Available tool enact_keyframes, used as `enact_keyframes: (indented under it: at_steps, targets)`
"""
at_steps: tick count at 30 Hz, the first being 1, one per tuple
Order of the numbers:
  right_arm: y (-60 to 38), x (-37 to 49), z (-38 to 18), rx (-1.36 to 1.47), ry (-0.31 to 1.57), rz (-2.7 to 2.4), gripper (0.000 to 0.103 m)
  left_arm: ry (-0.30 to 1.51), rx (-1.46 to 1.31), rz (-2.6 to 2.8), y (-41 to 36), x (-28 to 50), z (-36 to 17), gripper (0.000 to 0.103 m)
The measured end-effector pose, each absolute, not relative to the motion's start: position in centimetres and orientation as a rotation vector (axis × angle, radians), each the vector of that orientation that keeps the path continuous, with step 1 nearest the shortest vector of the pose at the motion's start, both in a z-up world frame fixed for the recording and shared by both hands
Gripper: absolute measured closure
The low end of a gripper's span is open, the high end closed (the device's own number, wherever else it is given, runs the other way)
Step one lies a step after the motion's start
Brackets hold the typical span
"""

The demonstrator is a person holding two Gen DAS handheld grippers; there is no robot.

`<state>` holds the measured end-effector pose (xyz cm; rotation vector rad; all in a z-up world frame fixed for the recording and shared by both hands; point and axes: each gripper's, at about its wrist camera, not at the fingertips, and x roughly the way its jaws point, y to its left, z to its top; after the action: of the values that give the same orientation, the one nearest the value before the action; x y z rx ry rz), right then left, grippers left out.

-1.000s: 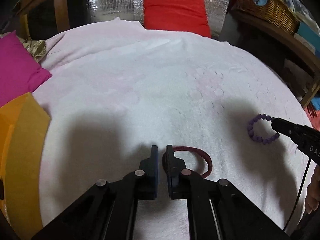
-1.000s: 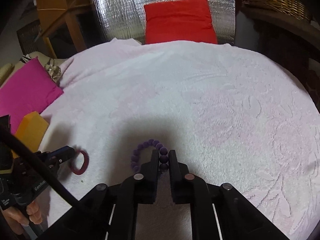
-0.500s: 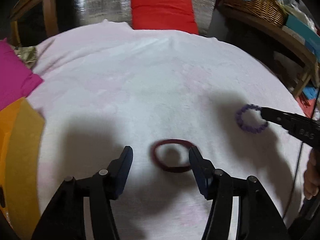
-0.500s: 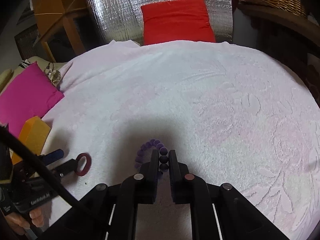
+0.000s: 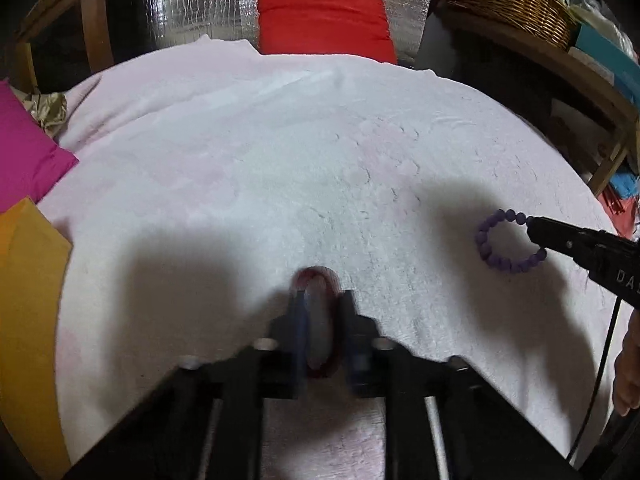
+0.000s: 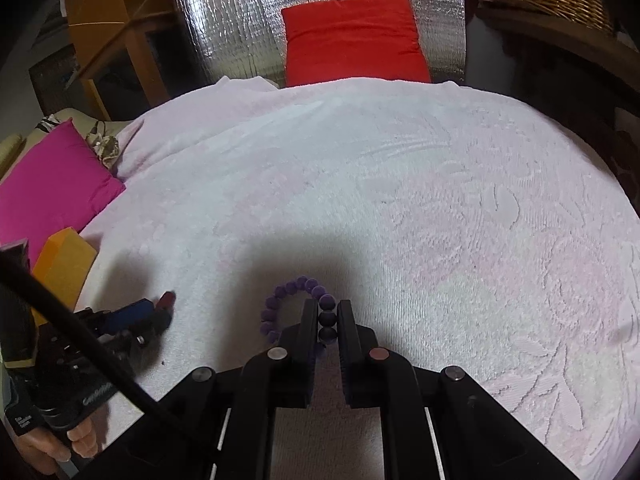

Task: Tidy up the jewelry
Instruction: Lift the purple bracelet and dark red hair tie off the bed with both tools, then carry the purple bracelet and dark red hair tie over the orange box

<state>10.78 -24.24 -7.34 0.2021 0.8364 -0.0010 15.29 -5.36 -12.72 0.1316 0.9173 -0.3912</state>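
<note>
Pale pink bedspread (image 5: 280, 152) fills the scene. Wicker basket (image 5: 508, 4) far right, something blue inside; the rest is unclear. No jewelry box in view. Left gripper (image 5: 322, 320) is clamped across the dark red bracelet (image 5: 316, 276) at near centre, squashing it to an oval: soft, light, springy. Right gripper (image 6: 327, 316) is pinched on the purple bead bracelet (image 6: 280, 300), near right; beads hard and slippery, so grip the strand.
</note>
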Motion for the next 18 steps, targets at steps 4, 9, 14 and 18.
enact_keyframes:
  at_steps: [4, 9, 14, 18]
  targets:
    - [-24.1, 10.6, -6.9, 0.206, 0.82, 0.002, 0.092, 0.885, 0.098, -0.376, -4.3, 15.2, -11.7, 0.096]
    - [-23.5, 10.1, -6.2, 0.214, 0.785, 0.023, 0.092, 0.839, 0.044, -0.368, -2.2, 14.2, -9.8, 0.096]
    - [-22.4, 9.7, -5.3, 0.224, 0.743, 0.052, 0.092, 0.766, -0.011, -0.367, -0.9, 12.1, -6.8, 0.096]
    - [-20.8, 9.0, -4.5, 0.243, 0.704, 0.095, 0.092, 0.69, -0.069, -0.382, 0.2, 9.4, -4.3, 0.096]
